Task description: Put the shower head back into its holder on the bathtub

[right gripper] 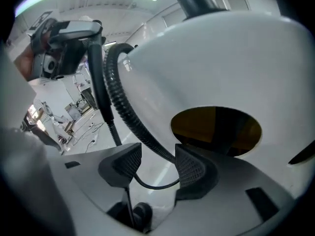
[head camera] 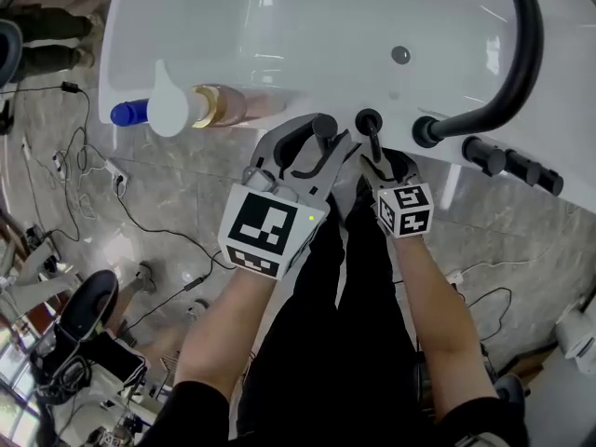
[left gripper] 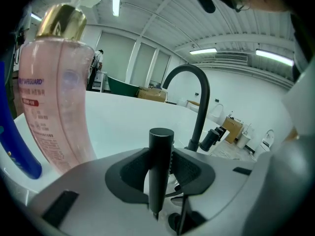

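Just left of the black tap (head camera: 521,54), at the edge of the bathtub (head camera: 279,26), the left claw (head camera: 317,147) pinches the shower head (left gripper: 160,151) upright, likely to drop it in straight, while the right claw (right gripper: 155,163) sits wide open around the hose (right gripper: 120,102), letting it slide

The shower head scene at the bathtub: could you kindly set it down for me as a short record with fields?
Setting: white bathtub with a black faucet
Left gripper: shut on the black shower head, which stands upright between its pads
Right gripper: open; the ribbed hose passes between its jaws, unclamped
Opening: round dark hole in the white surface beyond the right gripper
On the rim: pink bottle with gold collar, and blue bottle, left of both grippers
Status: shower head appears not yet seated
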`<control>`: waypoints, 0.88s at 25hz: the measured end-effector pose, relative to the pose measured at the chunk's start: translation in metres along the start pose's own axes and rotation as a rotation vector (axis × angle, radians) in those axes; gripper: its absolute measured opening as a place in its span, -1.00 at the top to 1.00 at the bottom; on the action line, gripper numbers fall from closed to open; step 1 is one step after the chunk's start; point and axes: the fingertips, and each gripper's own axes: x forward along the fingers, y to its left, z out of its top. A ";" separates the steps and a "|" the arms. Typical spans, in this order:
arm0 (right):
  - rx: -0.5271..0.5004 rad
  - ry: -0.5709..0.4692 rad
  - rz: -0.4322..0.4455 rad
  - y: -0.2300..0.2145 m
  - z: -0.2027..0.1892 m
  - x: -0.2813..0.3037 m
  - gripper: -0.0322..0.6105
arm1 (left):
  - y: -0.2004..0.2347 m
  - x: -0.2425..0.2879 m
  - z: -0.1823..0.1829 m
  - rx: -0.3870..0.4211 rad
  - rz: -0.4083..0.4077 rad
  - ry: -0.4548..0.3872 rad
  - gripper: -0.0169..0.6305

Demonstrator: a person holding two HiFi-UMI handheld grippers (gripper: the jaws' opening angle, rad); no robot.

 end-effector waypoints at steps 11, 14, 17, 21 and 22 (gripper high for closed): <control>0.027 -0.024 -0.127 0.001 0.015 -0.047 0.66 | -0.012 -0.029 0.028 0.002 -0.021 -0.043 0.49; 0.024 -0.028 -0.133 0.005 0.035 -0.086 0.67 | -0.020 -0.045 0.056 0.002 -0.029 -0.072 0.49; -0.002 -0.031 -0.129 0.013 0.061 -0.118 0.67 | -0.029 -0.063 0.088 0.017 -0.042 -0.100 0.50; -0.054 -0.027 -0.101 0.029 0.094 -0.142 0.68 | -0.039 -0.082 0.126 0.044 -0.050 -0.130 0.50; -0.065 -0.024 -0.091 0.034 0.100 -0.146 0.68 | -0.041 -0.085 0.132 0.048 -0.048 -0.136 0.50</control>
